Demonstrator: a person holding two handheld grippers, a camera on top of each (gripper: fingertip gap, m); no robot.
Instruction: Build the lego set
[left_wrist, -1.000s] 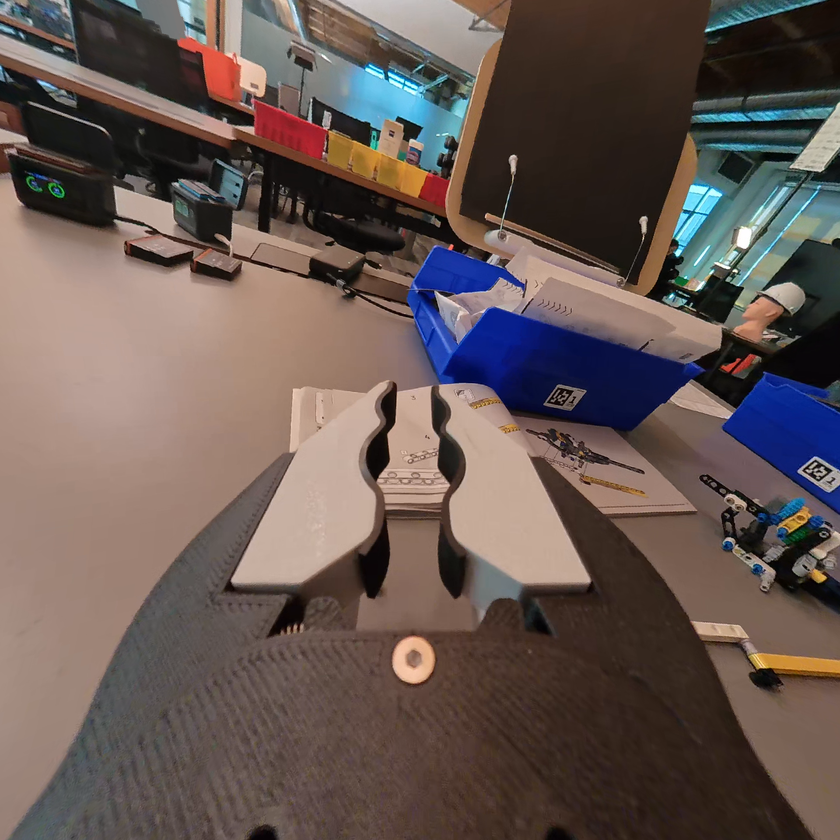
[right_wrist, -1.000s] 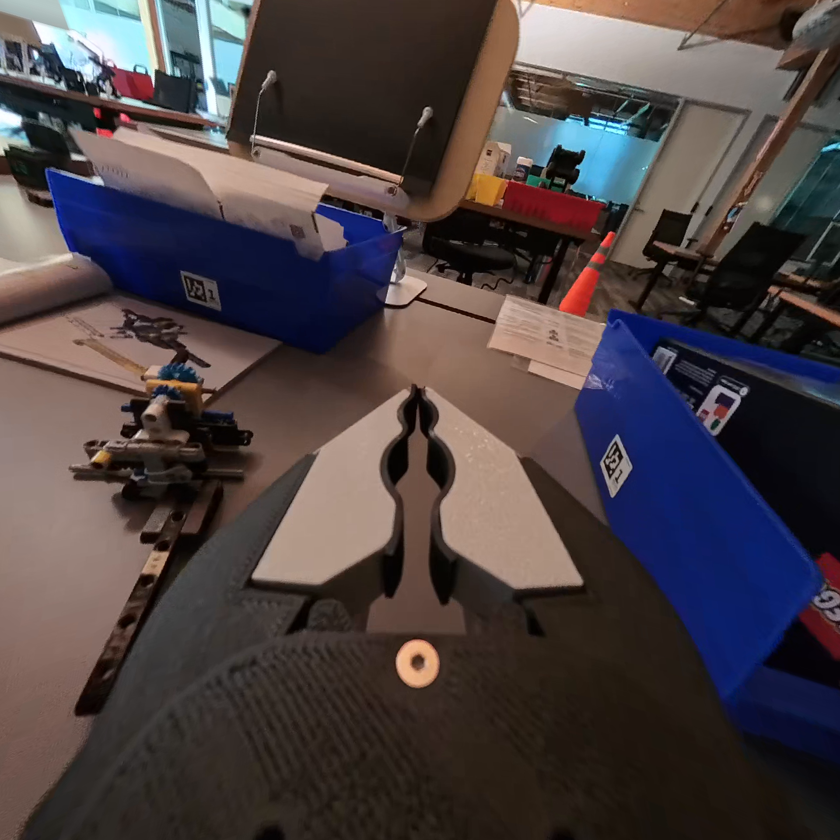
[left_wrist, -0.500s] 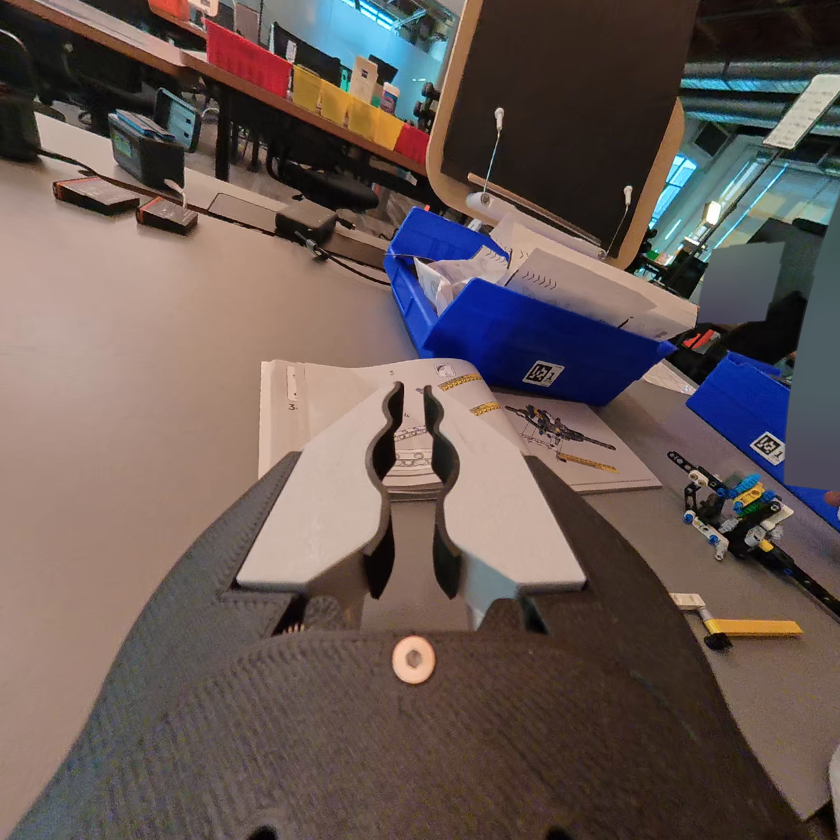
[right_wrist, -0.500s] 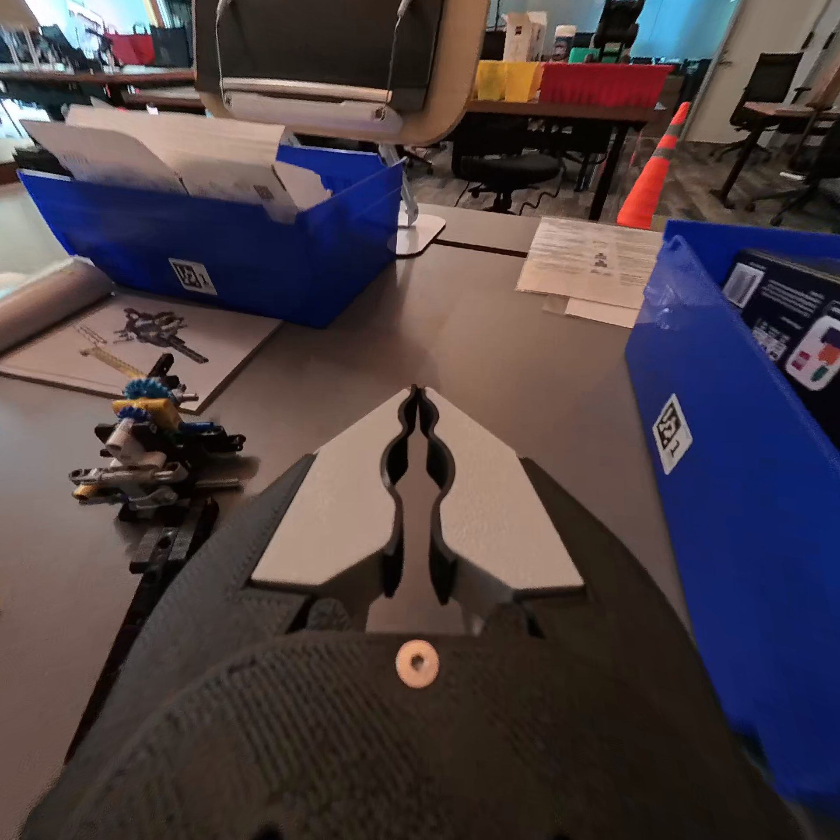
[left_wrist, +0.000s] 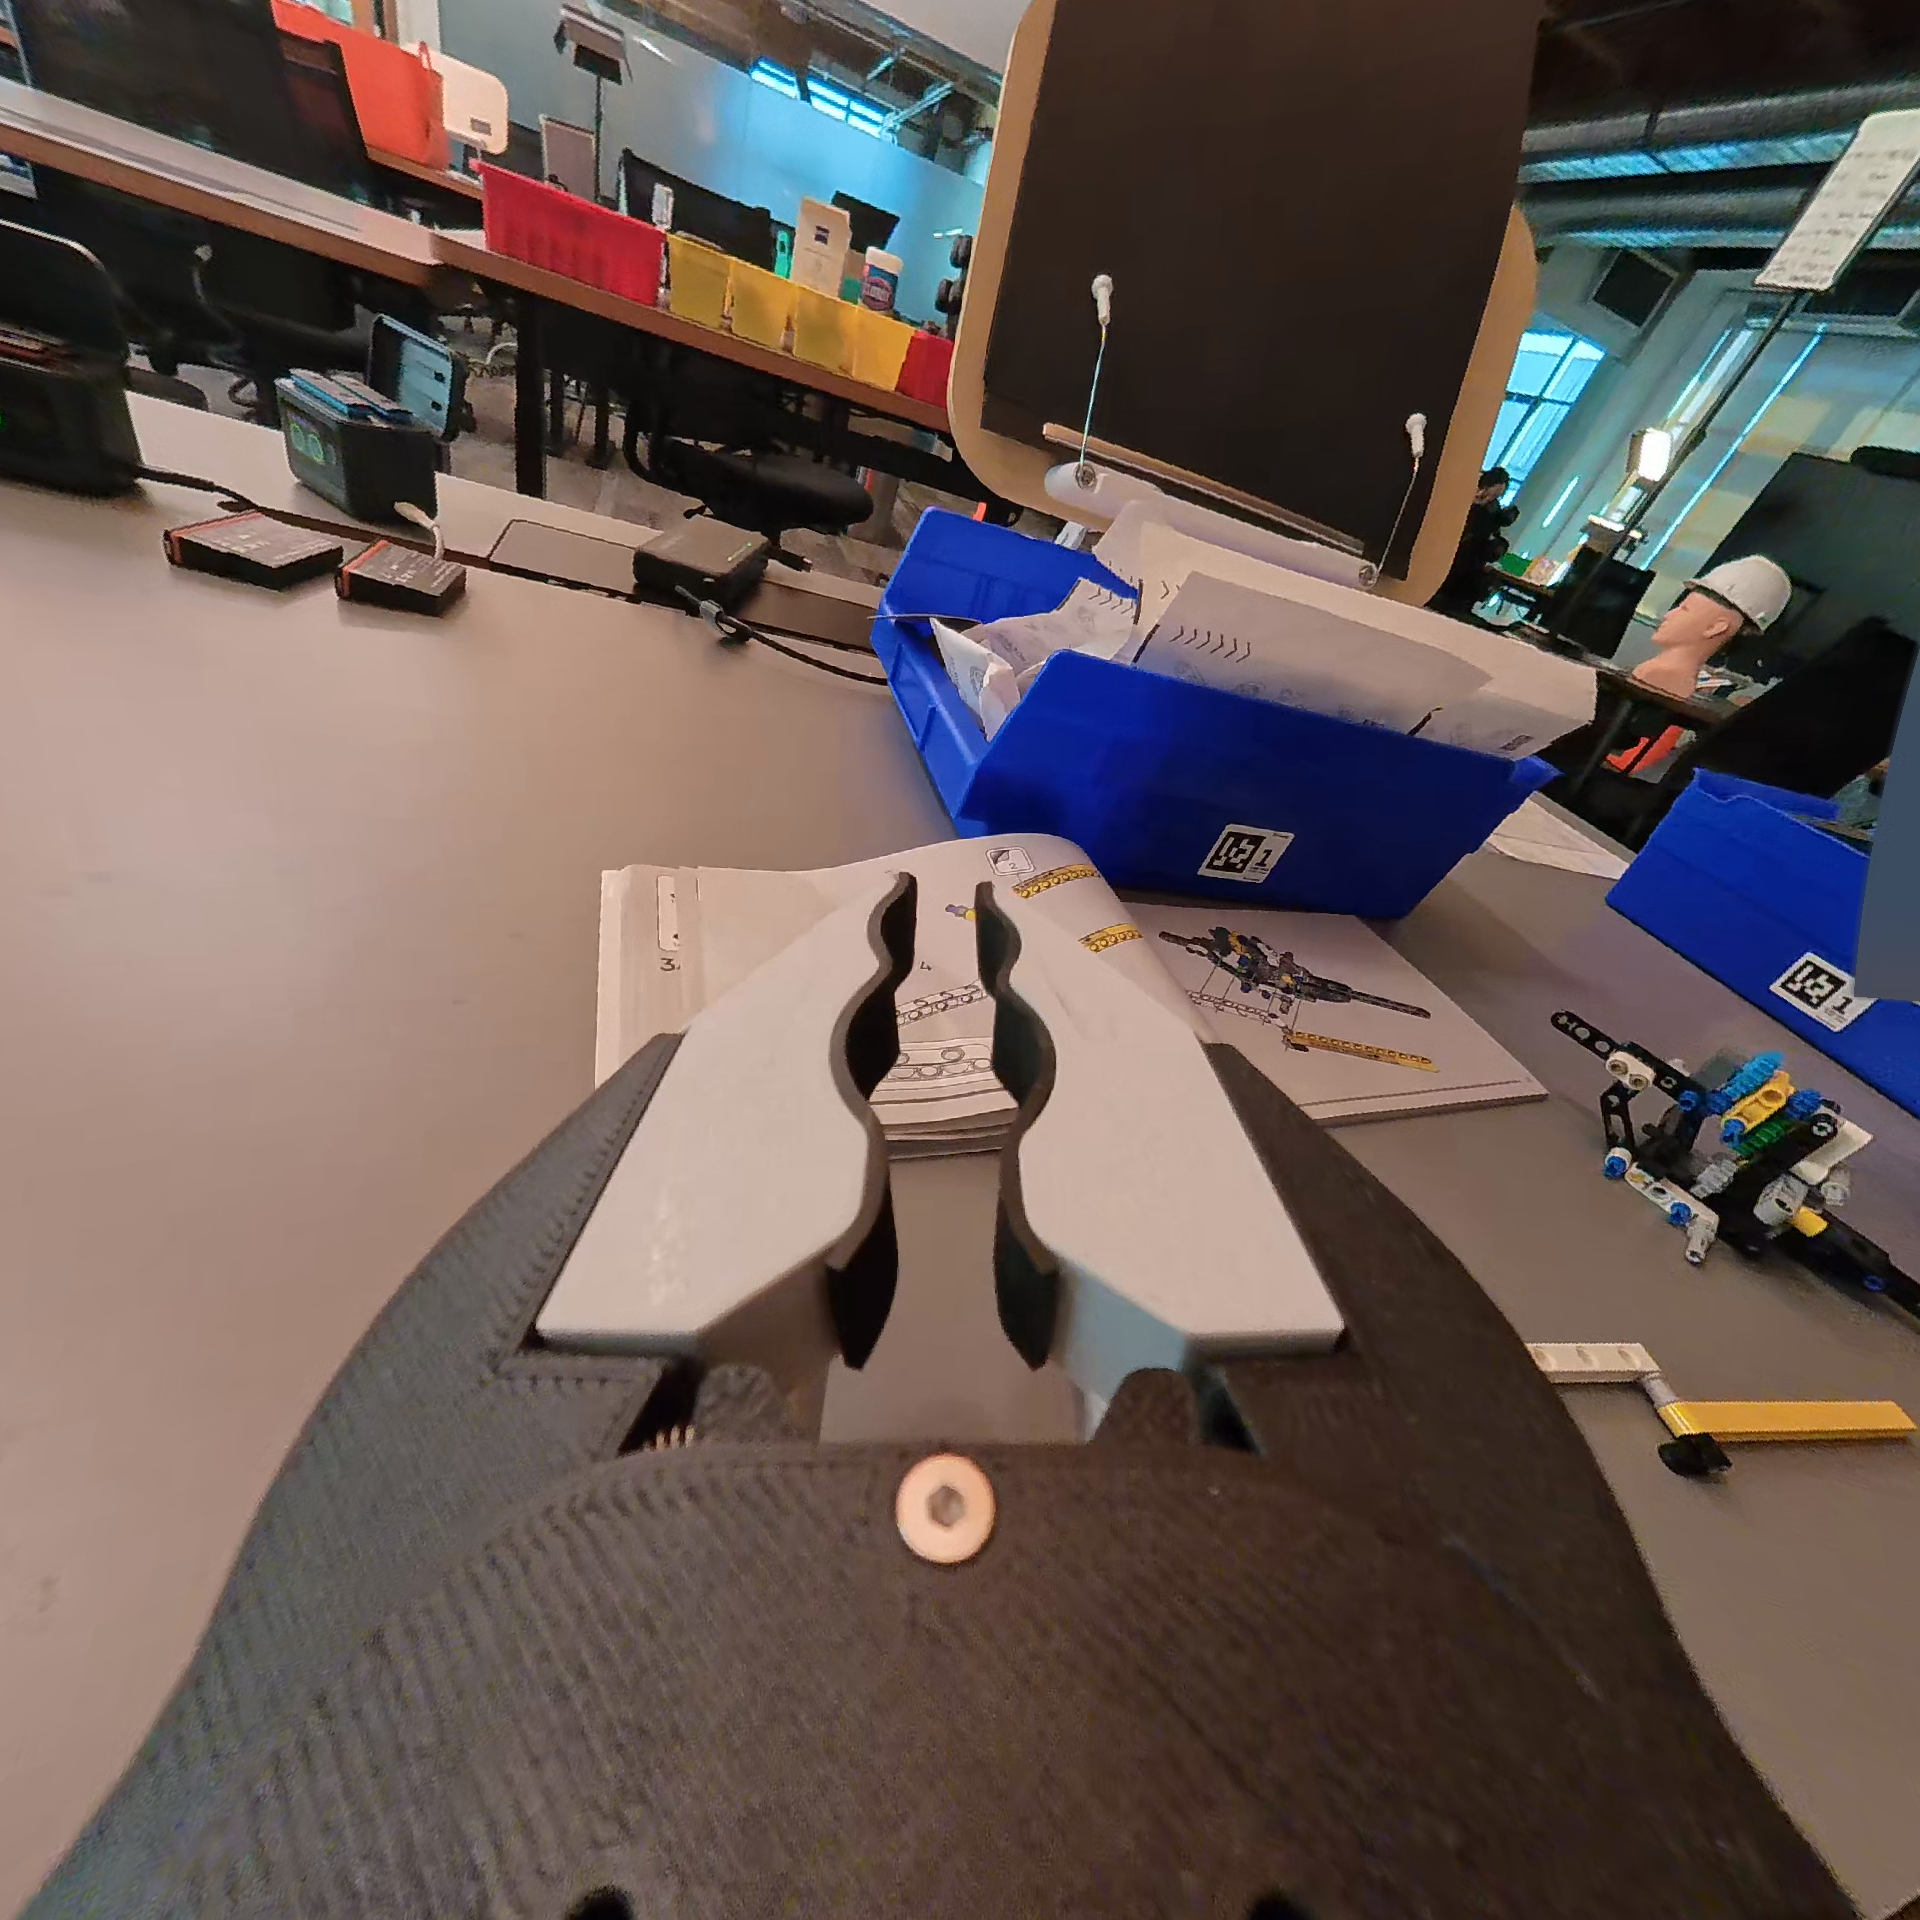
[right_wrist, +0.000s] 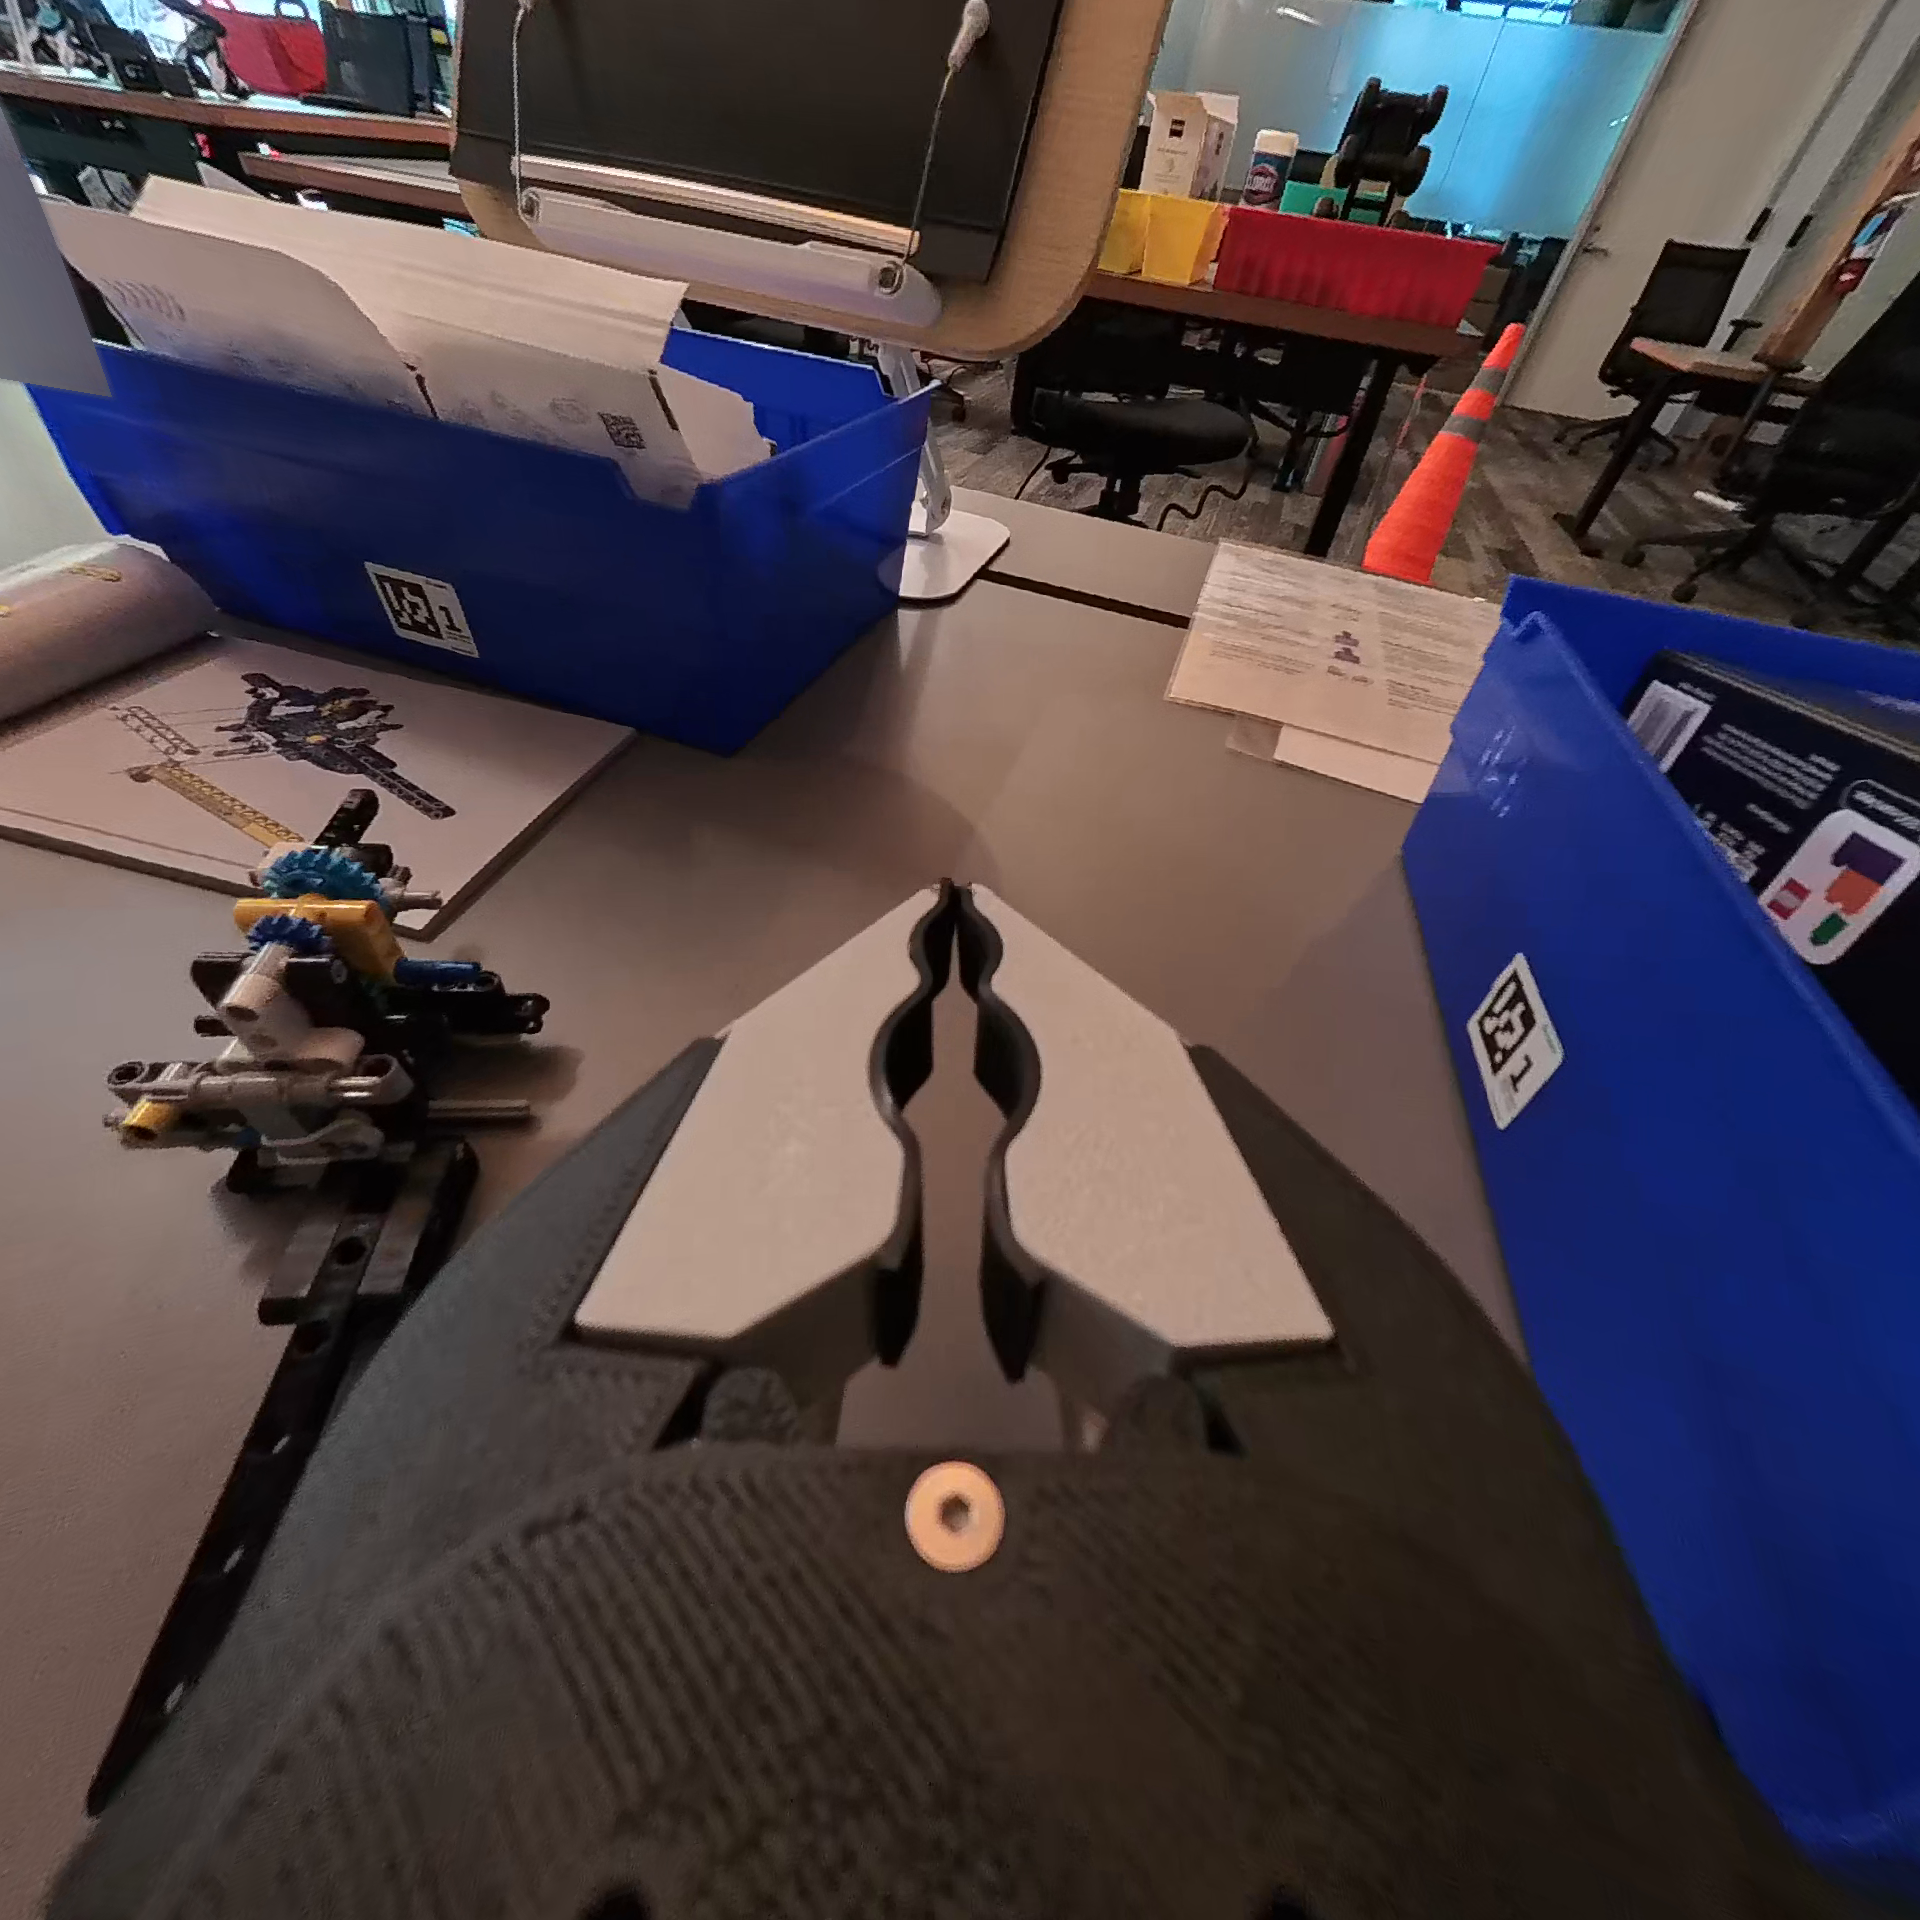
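A part-built lego assembly (left_wrist: 1745, 1143) of black, blue, yellow and white pieces stands on the grey table (left_wrist: 312, 935), right of the open instruction booklet (left_wrist: 1299, 997). It also shows in the right wrist view (right_wrist: 301, 1018), with a long black beam (right_wrist: 343, 1278) in front of it. A yellow beam joined to a white piece (left_wrist: 1766, 1423) lies nearer. My left gripper (left_wrist: 945, 894) hovers over the booklet, jaws a little apart and empty. My right gripper (right_wrist: 951, 894) is shut and empty, right of the assembly.
A blue bin (left_wrist: 1195, 769) holding paper bags stands behind the booklet, under a dark board on a stand (left_wrist: 1247, 260). A second blue bin (right_wrist: 1662, 1143) holding a dark box stands close on the right. Loose sheets (right_wrist: 1340, 644) lie behind it. Batteries and chargers (left_wrist: 353, 457) sit far left. There is about 45 centimeters between the tips of the two grippers. From the right gripper's tips to the part-built lego assembly (left_wrist: 1745, 1143) is close to 15 centimeters. Both grippers' tips are roughly 25 centimeters from the white piece (left_wrist: 1766, 1423).
My left jaws have narrowed slightly and stay apart over the booklet. My right gripper has tilted and shifted a little beside the assembly and stays shut. No piece has moved.
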